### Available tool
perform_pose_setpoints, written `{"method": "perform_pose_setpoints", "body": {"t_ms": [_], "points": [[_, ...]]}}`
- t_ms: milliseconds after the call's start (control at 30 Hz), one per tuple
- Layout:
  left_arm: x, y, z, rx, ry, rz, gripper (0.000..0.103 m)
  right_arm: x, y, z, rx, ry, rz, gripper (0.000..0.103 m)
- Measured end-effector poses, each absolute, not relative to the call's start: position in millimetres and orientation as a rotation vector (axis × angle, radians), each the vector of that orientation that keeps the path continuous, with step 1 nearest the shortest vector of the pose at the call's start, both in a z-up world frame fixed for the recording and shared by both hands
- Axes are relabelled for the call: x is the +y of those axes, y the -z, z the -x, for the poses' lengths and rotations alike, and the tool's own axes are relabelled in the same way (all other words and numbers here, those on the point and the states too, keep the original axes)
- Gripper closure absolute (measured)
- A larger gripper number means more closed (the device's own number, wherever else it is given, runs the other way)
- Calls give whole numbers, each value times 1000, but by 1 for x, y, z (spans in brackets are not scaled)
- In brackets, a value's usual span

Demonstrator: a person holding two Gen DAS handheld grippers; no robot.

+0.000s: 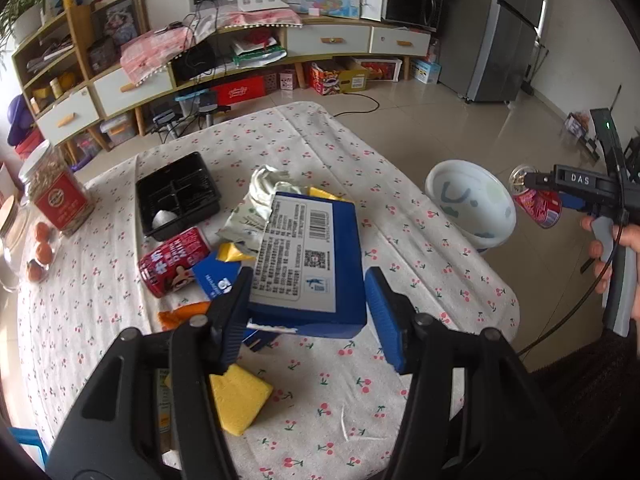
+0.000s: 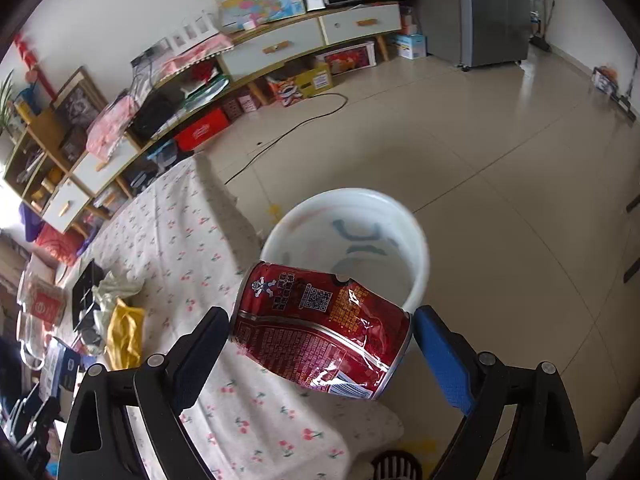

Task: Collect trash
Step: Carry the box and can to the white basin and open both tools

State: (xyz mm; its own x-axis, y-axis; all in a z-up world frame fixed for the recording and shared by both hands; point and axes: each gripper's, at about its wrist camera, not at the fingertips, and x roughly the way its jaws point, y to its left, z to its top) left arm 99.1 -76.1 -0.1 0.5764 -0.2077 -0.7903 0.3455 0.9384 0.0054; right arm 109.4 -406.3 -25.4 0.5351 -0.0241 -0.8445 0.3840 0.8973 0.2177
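My right gripper (image 2: 320, 340) is shut on a crushed red can (image 2: 324, 332) and holds it just above the near rim of a white bin (image 2: 416, 240) on the floor beside the table; this also shows in the left wrist view, can (image 1: 540, 206), bin (image 1: 472, 204). My left gripper (image 1: 308, 300) is open around the near end of a blue box (image 1: 312, 264) on the table, its fingers not pressing it. Another red can (image 1: 174, 260), a black tray (image 1: 178, 192), crumpled paper (image 1: 264, 188) and yellow wrappers (image 1: 236, 398) lie on the table.
A cherry-print cloth covers the table (image 1: 320, 400). A glass jar (image 1: 54, 192) and eggs (image 1: 42, 252) stand at the left. Shelves and drawers (image 1: 160, 80) line the far wall, a fridge (image 1: 500, 28) at the right. A cable (image 2: 288, 136) runs over the floor.
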Motion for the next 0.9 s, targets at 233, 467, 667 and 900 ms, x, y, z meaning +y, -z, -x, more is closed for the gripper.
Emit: {"method": "perform_pose_setpoints", "body": {"t_ms": [233, 467, 667, 900], "points": [[-178, 14, -117, 908, 474, -251, 46, -480, 45, -94, 986, 342, -472, 9], [-260, 39, -145, 922, 555, -312, 46, -505, 62, -92, 1027, 340, -441, 9], [-293, 60, -166, 945, 589, -300, 45, -519, 67, -95, 1030, 331, -456, 9], [-299, 64, -171, 895, 527, -308, 15, -517, 69, -102, 1024, 309, -468, 9]]}}
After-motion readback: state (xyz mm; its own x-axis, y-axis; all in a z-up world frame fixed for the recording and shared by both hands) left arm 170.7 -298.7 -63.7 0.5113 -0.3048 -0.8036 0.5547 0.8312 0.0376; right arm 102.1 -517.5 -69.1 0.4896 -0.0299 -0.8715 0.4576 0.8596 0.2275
